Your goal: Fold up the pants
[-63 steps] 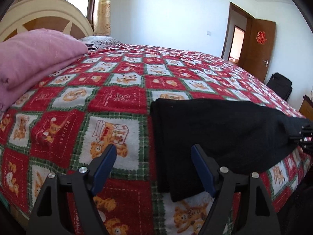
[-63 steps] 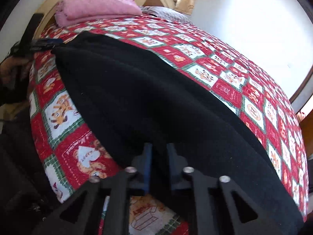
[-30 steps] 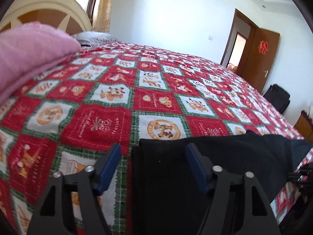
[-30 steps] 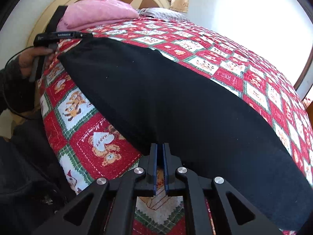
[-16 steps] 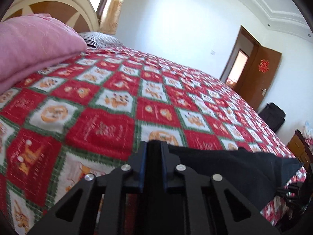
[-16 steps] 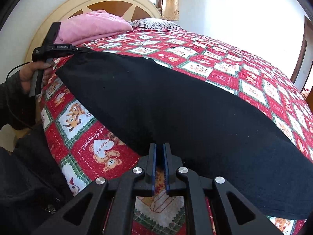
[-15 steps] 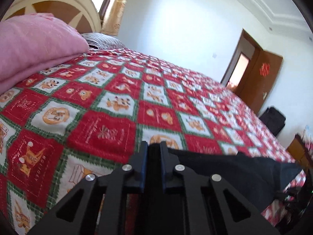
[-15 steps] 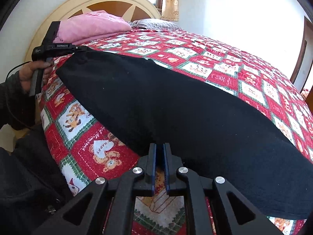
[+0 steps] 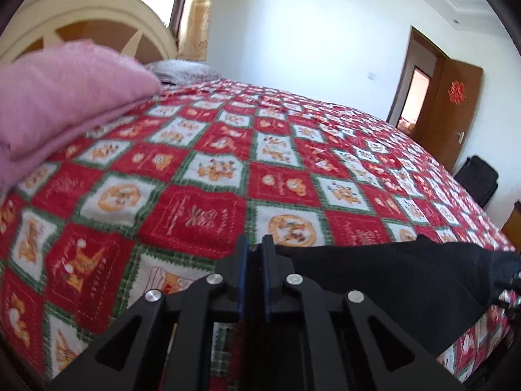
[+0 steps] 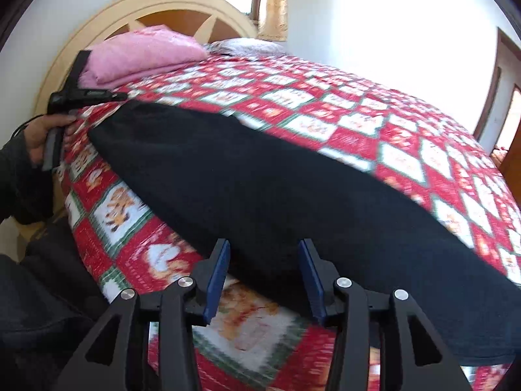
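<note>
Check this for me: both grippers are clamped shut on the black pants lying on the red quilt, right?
Not quite. Only the left gripper is shut on the pants. The right wrist view shows the right gripper open, its fingers apart over the pants' edge. The pants do lie on the red quilt.

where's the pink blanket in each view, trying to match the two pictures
Left wrist view: the pink blanket fills the upper left edge, lying on the bedspread.
Right wrist view: the pink blanket sits small at upper left, in front of the headboard.
Shared landmark: the headboard just behind the blanket.
</note>
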Demonstrator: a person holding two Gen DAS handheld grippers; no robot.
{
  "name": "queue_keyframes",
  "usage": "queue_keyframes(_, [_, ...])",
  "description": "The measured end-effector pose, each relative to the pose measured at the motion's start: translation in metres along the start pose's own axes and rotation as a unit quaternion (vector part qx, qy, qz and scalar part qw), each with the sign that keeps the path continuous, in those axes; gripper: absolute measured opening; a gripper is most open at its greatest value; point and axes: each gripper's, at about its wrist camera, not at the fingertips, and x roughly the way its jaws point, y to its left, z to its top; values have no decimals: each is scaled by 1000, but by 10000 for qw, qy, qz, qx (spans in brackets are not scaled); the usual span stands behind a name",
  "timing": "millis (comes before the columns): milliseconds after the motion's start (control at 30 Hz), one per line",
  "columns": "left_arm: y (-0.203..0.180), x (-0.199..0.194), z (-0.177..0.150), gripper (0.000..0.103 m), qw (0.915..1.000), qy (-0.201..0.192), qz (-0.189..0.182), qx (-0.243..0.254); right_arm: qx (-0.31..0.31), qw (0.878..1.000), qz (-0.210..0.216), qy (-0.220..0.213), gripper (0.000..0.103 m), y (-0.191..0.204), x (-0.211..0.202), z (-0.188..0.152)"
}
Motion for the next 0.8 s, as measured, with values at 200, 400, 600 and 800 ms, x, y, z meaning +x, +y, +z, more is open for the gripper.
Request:
queue_keyframes(200, [-72,-25,9,87,9950,-383,-541,750,753,9934,-816,-298,47,-78,-58,12])
queue_keyframes(400, [-157,-13,-5,88,9801,-53,-1347,1455,2771,9449,-1676,-481,48,-202,-135,-30])
queue_keyframes(600, [-229,9,-36,87,9607,256,-1972,1936,4383,8769,-1944,-349,48,-272,-182,-103])
queue_keyframes(800, [-238,28,-56,87,9598,626,-2138,1705,4985,8511,-1559,-536,48,-288,-198,-130])
